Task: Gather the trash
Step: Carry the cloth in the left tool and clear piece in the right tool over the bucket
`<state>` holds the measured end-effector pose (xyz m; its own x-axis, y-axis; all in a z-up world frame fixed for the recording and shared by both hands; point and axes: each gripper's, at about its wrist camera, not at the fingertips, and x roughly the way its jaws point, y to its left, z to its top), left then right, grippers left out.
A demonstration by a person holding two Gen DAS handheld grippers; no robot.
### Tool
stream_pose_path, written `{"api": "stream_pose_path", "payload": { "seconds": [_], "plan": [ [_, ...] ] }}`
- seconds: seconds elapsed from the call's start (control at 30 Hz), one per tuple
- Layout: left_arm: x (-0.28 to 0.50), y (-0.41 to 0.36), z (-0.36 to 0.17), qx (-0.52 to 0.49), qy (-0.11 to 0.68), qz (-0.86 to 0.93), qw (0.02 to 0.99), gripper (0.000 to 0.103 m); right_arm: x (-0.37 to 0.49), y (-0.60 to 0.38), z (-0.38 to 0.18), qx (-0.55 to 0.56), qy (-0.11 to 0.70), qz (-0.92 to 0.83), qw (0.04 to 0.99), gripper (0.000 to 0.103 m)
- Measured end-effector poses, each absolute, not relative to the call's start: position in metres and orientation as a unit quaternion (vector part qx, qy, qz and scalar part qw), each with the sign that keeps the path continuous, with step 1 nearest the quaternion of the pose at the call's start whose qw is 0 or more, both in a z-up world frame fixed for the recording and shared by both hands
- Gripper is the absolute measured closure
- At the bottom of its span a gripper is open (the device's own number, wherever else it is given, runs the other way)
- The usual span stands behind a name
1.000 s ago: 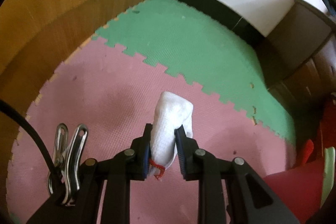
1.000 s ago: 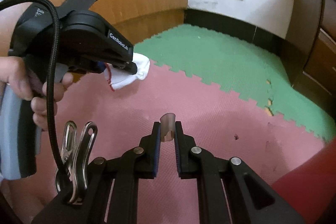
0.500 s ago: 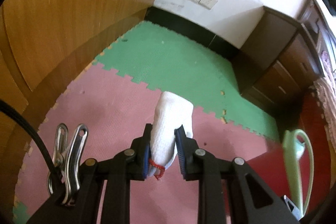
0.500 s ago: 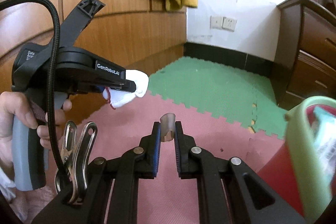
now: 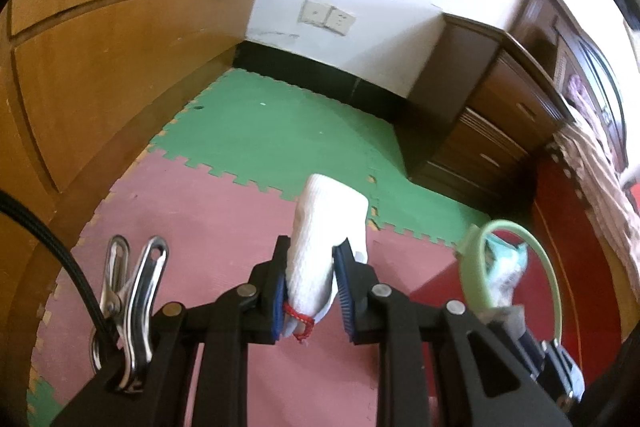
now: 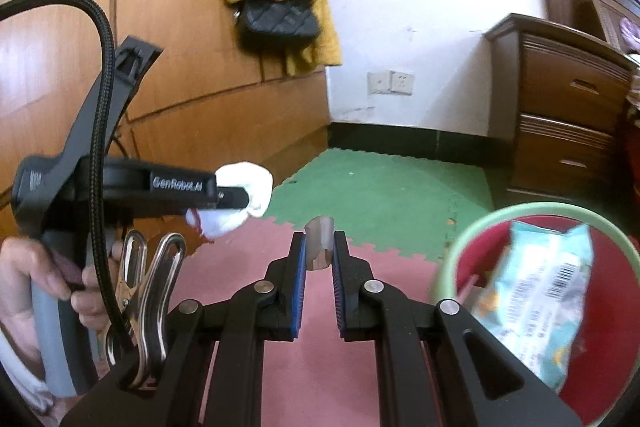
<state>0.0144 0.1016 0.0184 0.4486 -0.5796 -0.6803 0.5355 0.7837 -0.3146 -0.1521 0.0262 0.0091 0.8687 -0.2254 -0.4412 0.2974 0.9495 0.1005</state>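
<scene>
the green-rimmed bin (image 6: 452, 259) stands open-topped, a packet (image 6: 540, 291) inside it. left of the bin, bare floor mat (image 6: 380, 195) lies clear. beyond the bin, a wooden dresser (image 6: 560, 123) blocks the way.

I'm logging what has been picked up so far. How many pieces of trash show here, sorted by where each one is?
Held in the left gripper: 1, the white glove.
Held in the right gripper: 1, a small brownish scrap.
Inside the green-rimmed bin: 1 clearly visible, a light blue wrapper.
Total: 3

Bin (image 6: 520, 213) rim cut off, blurry.
</scene>
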Motion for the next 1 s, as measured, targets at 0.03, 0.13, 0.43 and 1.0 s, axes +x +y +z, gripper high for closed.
{"api": "stream_pose_path", "payload": {
  "seconds": [0.03, 0.13, 0.43, 1.0],
  "plan": [
    [0.008, 0.098, 0.020, -0.023, 0.408, -0.332, 0.850, 0.081, -0.158, 0.022, 0.011, 0.086, 0.215, -0.140, 0.963, 0.090],
    [-0.008, 0.085, 0.025, -0.017, 0.404, -0.352, 0.844, 0.081, -0.177, 0.014, 0.017, 0.095, 0.209, -0.154, 0.961, 0.090],
    [-0.056, 0.053, 0.037, 0.000, 0.396, -0.392, 0.831, 0.081, -0.226, -0.017, 0.021, 0.109, 0.202, -0.195, 0.954, 0.090],
    [-0.131, -0.031, 0.028, 0.056, 0.393, -0.474, 0.786, 0.081, -0.283, -0.075, 0.000, 0.135, 0.245, -0.268, 0.922, 0.090]
  ]
}}
